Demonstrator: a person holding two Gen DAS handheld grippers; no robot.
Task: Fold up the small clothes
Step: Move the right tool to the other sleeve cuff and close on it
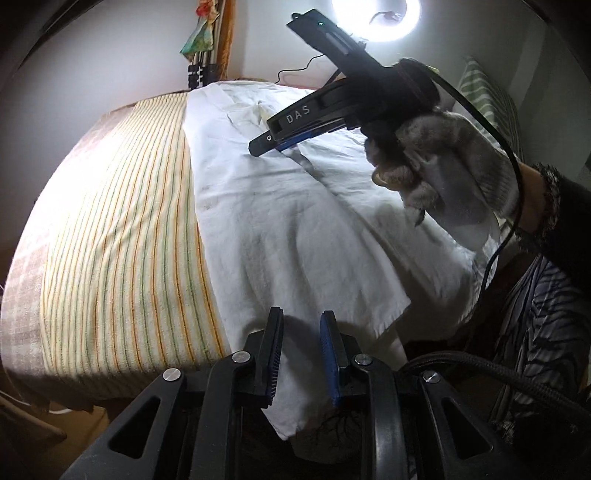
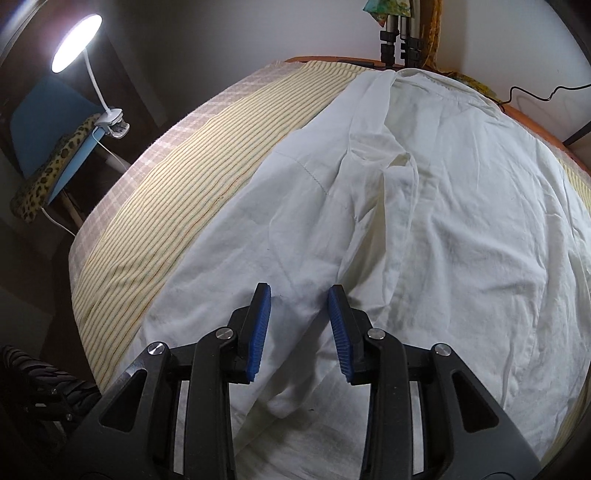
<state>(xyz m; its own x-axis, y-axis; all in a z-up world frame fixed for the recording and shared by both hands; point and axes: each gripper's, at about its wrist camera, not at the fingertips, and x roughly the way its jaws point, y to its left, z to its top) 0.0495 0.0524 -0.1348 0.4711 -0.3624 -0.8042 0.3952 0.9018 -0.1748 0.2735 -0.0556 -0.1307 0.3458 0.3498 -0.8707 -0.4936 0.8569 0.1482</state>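
Note:
A white garment lies spread on a striped towel over the table; in the right wrist view the white garment shows creases and a fold down its middle. My left gripper is open, its fingers at the garment's near hem, which hangs over the table edge. My right gripper is open just above the garment, with cloth between the two fingers. It also shows in the left wrist view, held in a gloved hand above the garment's far part.
A clip lamp stands at the left beside a blue chair with a leopard-print cushion. A ring light shines at the far side. Tripod legs and a black cable are at the back edge.

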